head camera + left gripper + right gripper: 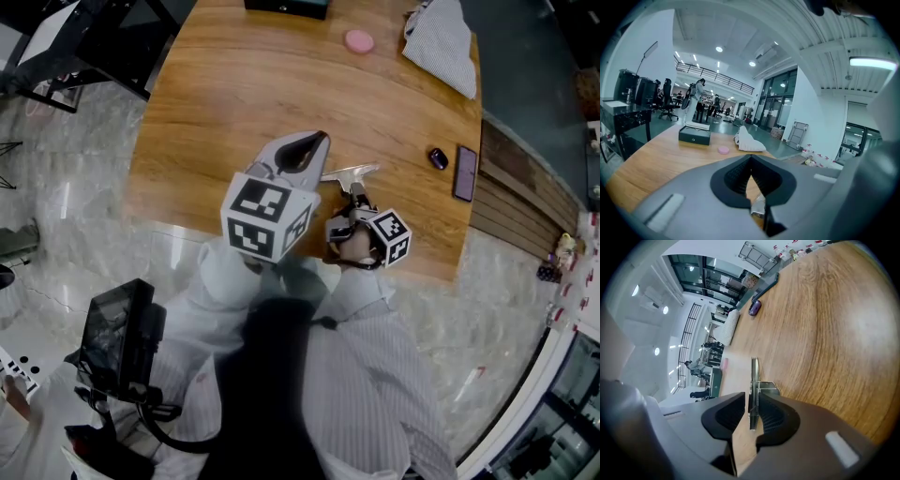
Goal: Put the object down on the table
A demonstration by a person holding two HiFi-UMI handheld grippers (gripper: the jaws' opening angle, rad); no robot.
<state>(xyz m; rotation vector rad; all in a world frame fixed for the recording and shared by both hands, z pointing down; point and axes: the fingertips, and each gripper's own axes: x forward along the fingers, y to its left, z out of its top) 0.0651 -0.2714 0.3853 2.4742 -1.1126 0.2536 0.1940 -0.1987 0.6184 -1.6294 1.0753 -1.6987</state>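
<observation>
A flat silver metal clip [349,172] [754,373] with a small spring hinge lies level over the wooden table [244,84], near its front edge. My right gripper [357,190] [752,397] is shut on the clip's near end. The clip sits against one pad, with a thin slit on the other side. I cannot tell whether the clip touches the wood. My left gripper [319,141] [750,156] is just left of it over the table, jaws shut with nothing between them.
A dark phone [465,172] and a small dark mouse [438,157] lie to the right. At the far end are a pink disc [359,40], a folded striped cloth [442,42] and a black box [694,135]. The table's front edge runs just below my grippers.
</observation>
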